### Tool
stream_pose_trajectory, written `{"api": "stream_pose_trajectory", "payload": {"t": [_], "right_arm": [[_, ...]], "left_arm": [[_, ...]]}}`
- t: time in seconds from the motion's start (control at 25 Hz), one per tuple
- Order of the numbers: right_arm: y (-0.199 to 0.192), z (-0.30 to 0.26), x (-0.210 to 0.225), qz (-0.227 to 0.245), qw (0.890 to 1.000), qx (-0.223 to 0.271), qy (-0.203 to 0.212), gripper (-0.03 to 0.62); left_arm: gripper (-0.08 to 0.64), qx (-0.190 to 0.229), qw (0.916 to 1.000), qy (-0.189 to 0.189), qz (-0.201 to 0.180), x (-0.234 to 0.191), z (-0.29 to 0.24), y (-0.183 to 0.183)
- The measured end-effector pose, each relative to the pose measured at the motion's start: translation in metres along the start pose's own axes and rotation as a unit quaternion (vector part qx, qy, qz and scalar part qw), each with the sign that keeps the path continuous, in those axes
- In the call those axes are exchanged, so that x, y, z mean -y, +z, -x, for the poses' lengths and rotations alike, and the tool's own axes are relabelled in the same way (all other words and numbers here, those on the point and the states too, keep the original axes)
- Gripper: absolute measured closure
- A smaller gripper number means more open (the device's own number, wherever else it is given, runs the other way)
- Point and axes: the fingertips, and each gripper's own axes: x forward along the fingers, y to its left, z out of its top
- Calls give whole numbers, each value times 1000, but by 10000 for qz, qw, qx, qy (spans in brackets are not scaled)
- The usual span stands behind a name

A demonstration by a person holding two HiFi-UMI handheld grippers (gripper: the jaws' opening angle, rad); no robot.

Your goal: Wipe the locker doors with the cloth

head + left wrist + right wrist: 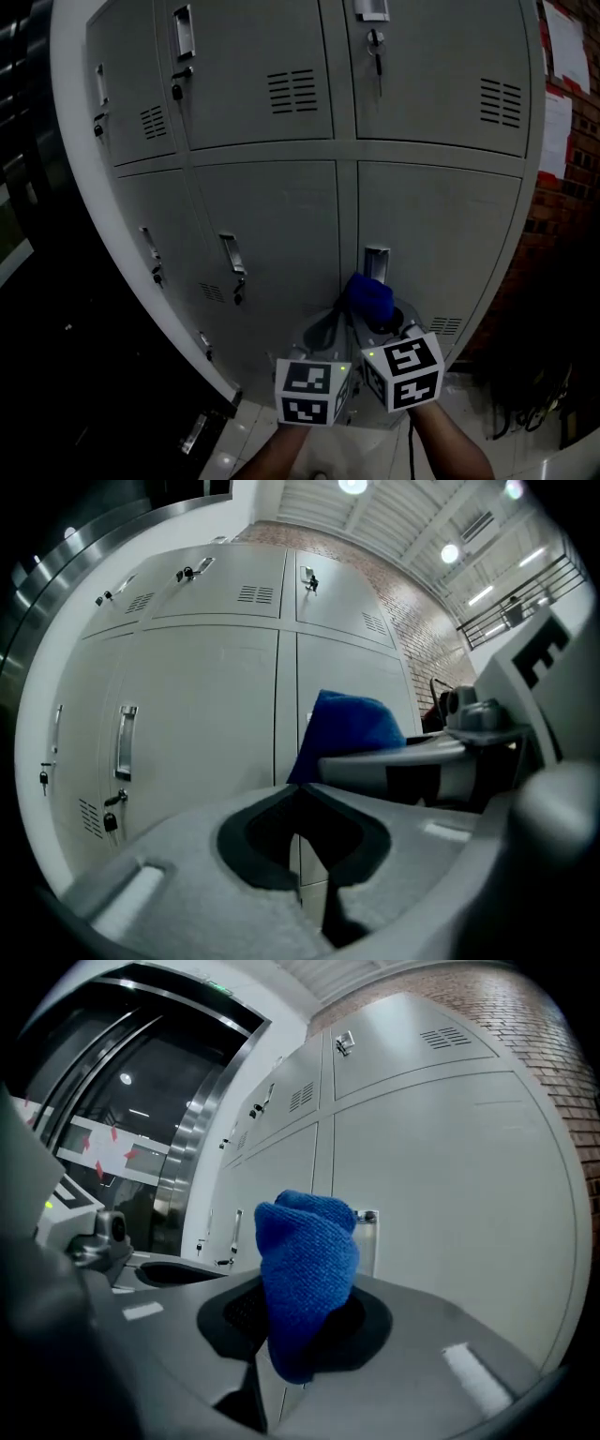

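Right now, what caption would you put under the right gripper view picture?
The right gripper pinches a bunched blue cloth, held up in front of the grey locker doors.

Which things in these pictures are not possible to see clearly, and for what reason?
- Contact between cloth and lower right door: in the head view, the cloth itself covers the spot.
- Door handle: in the right gripper view, partly behind the cloth.
- Dirt on the doors: all views are too dark.
- Key in an upper lock: in the head view, too small for detail.
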Motion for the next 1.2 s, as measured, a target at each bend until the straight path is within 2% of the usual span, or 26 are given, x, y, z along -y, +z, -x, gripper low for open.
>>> {"api": "stream_pose_trajectory", "payload": {"t": [0.12, 0.32, 0.68, 0.92, 1.2], "right_arm": [[-2, -14, 1, -24, 10000, -70, -59, 509], [-10, -15, 15, -97, 9995, -187, -239, 509], [-15, 18, 63, -135, 9971, -230, -719, 506], [-19, 40, 84, -288, 9955, -221, -879, 504], [-22, 69, 124, -226, 9903, -244, -1351, 506]], "left_arm": [[560, 94, 9998, -54, -155, -2, 0, 14], [560, 146, 9998, -143, -74, 1, -4, 20], [560, 190, 9987, -467, 27, 34, -25, 25], [560, 156, 9977, -663, 38, 61, -35, 23], [560, 124, 9962, -857, 32, 88, -43, 21]]}}
